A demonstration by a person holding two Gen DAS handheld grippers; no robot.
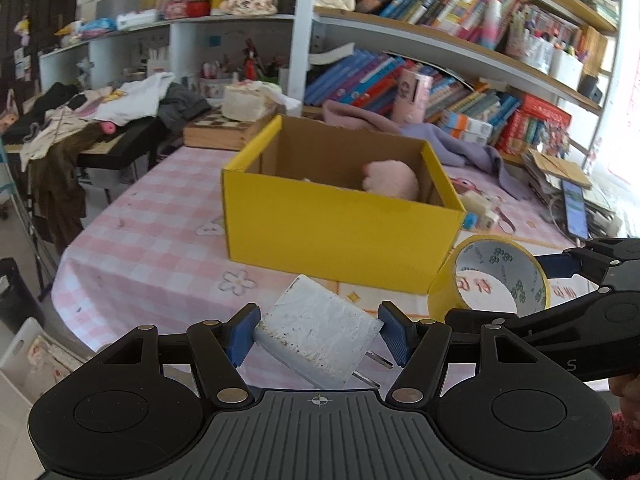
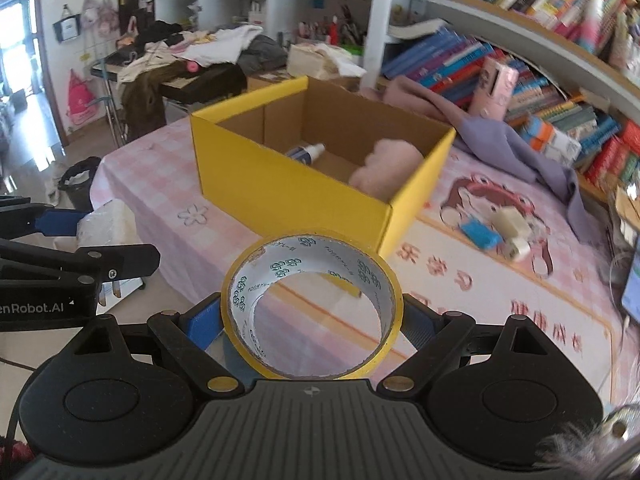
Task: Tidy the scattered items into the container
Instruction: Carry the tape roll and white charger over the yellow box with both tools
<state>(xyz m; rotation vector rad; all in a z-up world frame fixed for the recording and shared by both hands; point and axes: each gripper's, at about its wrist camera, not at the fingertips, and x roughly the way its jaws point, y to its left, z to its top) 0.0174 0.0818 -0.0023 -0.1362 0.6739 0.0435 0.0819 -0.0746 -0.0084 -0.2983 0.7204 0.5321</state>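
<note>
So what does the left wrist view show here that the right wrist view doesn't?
Only the left wrist view: the left hand-held gripper clamping the white charger head-on, prongs visible, and a phone at the table's far right.

Only the right wrist view: the right hand-held gripper gripping the yellow tape roll from both sides, and a small white bottle inside the box.

Both: the yellow box with a pink plush toy inside, and the small blue and white items left on the tablecloth.

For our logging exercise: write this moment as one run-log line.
left gripper: jaws shut on white charger | right gripper: jaws shut on tape roll | yellow box: holds pink plush, bottle | stage: carrying
</note>
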